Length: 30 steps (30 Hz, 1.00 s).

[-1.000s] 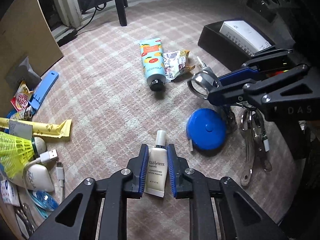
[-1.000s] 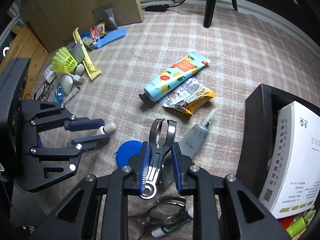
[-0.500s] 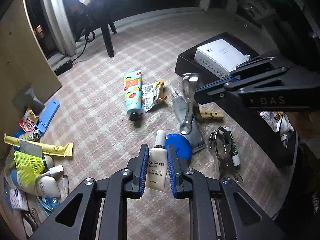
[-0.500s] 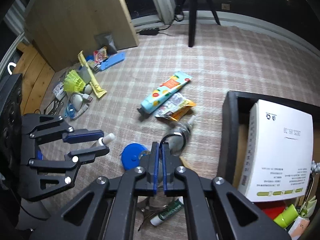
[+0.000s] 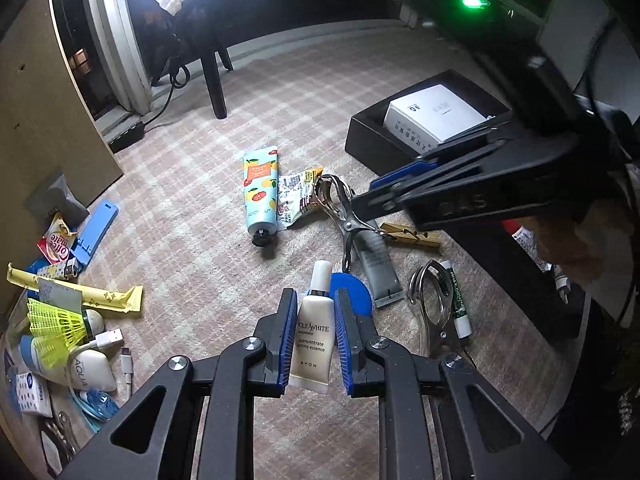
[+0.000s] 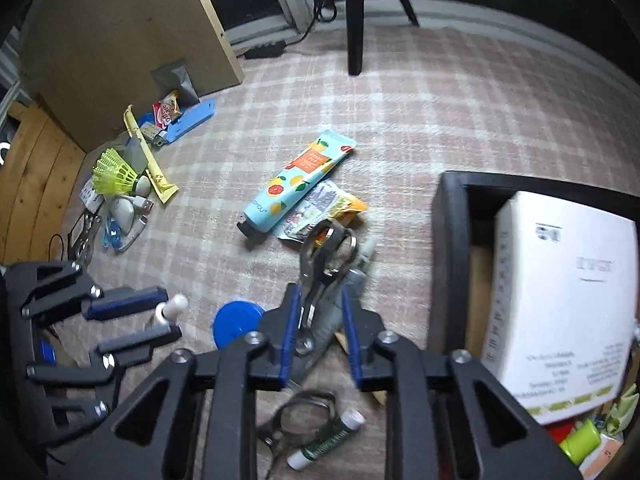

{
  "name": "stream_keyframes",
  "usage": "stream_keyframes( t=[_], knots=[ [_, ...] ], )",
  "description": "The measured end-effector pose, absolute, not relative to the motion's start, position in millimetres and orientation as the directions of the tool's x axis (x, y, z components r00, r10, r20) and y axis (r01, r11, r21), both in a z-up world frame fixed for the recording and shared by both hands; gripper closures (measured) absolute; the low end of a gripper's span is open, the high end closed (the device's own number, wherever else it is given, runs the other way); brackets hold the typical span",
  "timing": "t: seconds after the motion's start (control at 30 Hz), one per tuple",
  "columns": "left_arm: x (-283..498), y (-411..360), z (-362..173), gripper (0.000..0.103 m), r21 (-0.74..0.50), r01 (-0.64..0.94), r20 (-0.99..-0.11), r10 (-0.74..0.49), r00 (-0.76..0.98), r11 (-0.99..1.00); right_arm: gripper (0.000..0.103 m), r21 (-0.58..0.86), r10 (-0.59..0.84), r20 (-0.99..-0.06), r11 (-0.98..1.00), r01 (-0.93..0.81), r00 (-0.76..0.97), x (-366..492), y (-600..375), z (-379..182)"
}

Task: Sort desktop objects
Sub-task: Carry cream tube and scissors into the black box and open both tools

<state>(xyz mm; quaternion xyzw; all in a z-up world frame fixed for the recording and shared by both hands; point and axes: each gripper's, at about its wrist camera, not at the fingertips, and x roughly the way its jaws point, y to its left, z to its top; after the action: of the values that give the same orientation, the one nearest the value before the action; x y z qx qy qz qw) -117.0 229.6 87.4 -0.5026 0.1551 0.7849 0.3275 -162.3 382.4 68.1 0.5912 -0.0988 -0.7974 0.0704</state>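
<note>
My left gripper (image 5: 314,312) is shut on a white Avon cream tube (image 5: 314,338) and holds it above the checked cloth. It also shows in the right wrist view (image 6: 168,312). My right gripper (image 6: 318,312) has its jaws apart, and a metal clamp (image 6: 326,256) hangs against its left pad; the same clamp shows in the left wrist view (image 5: 340,208). A black storage box (image 6: 450,240) with a white carton (image 6: 560,300) stands at the right.
On the cloth lie a fruit-print tube (image 5: 260,196), a snack packet (image 5: 298,196), a grey tube (image 5: 378,272), a blue round case (image 6: 236,322), a second clamp (image 5: 434,304), a lip balm (image 5: 456,300) and a clothespin (image 5: 410,234). Clutter with a yellow shuttlecock (image 5: 52,324) lies left.
Both grippers have risen and pulled back. The right gripper, closed tight on the clamp half a second ago, has opened its jaws; the clamp now tilts against the left pad.
</note>
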Motion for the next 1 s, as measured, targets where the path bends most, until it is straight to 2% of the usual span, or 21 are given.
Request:
stream_keyframes(
  t=[0.17, 0.3, 0.4, 0.43, 0.47, 0.73, 1.0],
  knots=[
    [-118, 228, 85, 0.085, -0.098, -0.659, -0.891, 0.362, -0.276, -0.745, 0.062, 0.172, -0.17, -0.941, -0.985, 0.018, -0.292, -176, 368, 57],
    [-121, 224, 84, 0.085, -0.105, -0.648, -0.891, 0.361, -0.275, -0.755, 0.068, 0.113, -0.115, -0.949, -0.993, 0.025, -0.295, -184, 365, 53],
    [-121, 222, 84, 0.085, -0.11, -0.641, -0.89, 0.363, -0.277, -0.76, 0.072, 0.133, -0.135, -0.946, -0.991, 0.026, -0.296, -185, 369, 53],
    [-121, 222, 85, 0.085, -0.112, -0.64, -0.889, 0.365, -0.278, -0.76, 0.075, 0.142, -0.143, -0.943, -0.99, 0.024, -0.301, -183, 371, 54],
    [-120, 223, 85, 0.085, -0.113, -0.64, -0.888, 0.366, -0.278, -0.76, 0.082, 0.147, -0.146, -0.942, -0.989, 0.02, -0.303, -182, 372, 55],
    [-115, 231, 91, 0.085, -0.115, -0.653, -0.885, 0.376, -0.276, -0.749, 0.082, 0.212, -0.195, -0.916, -0.977, -0.009, -0.35, -167, 389, 69],
    [-105, 259, 115, 0.085, -0.141, -0.684, -0.859, 0.432, -0.275, -0.716, 0.082, 0.264, -0.227, -0.872, -0.964, -0.026, -0.434, -136, 414, 115]
  ],
)
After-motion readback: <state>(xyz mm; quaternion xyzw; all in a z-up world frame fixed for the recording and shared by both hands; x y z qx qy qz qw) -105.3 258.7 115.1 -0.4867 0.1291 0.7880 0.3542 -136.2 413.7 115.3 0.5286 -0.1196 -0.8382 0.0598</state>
